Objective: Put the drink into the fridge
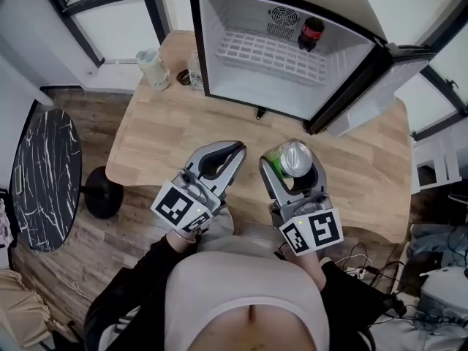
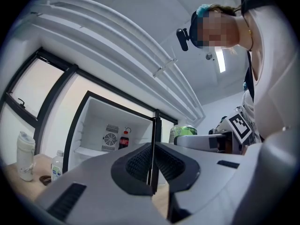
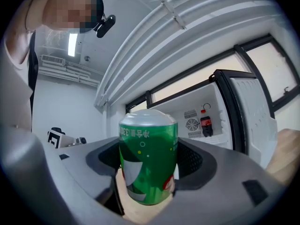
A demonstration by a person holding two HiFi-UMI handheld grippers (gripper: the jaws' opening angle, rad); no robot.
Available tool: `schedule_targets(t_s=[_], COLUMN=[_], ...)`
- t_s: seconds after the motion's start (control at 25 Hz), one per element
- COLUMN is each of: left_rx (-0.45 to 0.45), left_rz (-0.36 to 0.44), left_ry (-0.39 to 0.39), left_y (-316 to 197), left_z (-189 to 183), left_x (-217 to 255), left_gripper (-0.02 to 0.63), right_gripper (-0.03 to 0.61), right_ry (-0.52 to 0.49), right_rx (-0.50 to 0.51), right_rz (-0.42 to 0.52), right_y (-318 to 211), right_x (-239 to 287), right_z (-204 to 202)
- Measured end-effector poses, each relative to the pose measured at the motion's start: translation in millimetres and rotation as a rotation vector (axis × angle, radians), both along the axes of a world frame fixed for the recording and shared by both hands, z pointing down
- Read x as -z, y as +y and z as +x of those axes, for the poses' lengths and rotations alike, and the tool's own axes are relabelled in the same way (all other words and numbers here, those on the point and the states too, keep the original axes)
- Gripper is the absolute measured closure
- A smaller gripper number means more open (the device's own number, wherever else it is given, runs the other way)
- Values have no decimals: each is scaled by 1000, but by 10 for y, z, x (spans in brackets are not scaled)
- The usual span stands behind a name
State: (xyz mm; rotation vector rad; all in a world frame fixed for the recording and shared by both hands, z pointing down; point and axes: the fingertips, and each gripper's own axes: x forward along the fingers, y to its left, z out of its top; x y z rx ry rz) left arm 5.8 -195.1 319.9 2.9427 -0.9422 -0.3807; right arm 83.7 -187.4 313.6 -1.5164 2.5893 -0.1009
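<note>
A green drink can point(image 3: 148, 165) is gripped upright between the jaws of the right gripper point(image 1: 293, 168), which is held over the wooden table point(image 1: 168, 137) close to its near edge. The jaws of the left gripper point(image 2: 152, 165) are pressed together with nothing between them. This gripper is held just beside the right one, also by the near edge.

At the far edge of the table a small fridge point(image 1: 217, 42) is seen with its door point(image 1: 365, 86) swung open to the right. A dark cola bottle point(image 1: 311, 34) with a red cap is stood at the back right corner of the fridge's wire shelf point(image 1: 256, 50).

Near the far left corner of the table a pale lidded cup point(image 1: 153, 68) is placed, and a small clear bottle point(image 1: 195, 70) is set just beside the fridge's left wall. Between them a small dark object point(image 1: 181, 80), possibly a band, can be made out, though the view is too coarse to be sure.
</note>
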Motion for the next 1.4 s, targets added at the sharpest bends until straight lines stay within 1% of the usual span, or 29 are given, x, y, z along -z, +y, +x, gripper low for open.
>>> schedule_targets(t_s=[0.16, 0.36, 0.52, 0.72, 0.88, 1.4], left_rx=[-29, -80, -112, -160, -151, -58], left_rz=[11, 13, -2, -32, -35, -66], left_ry=[3, -4, -5, -18, -19, -11], left_y=[-443, -855, -1111, -1310, -1393, -1422], left_z=[21, 69, 89, 192, 229, 198], left_x=[78, 102, 55, -31, -25, -108], left_gripper=[586, 586, 586, 586, 588, 587], right_gripper=[233, 233, 233, 232, 232, 232], right_ry=[0, -2, -4, 3, 9, 30], right_rx=[-27, -75, -106, -129, -116, -74], right_rz=[8, 6, 2, -5, -11, -2], right_y=[-423, -806, -1055, -1268, -1344, -1597], right_x=[67, 81, 68, 34, 31, 86], right_z=[-17, 11, 25, 60, 69, 225])
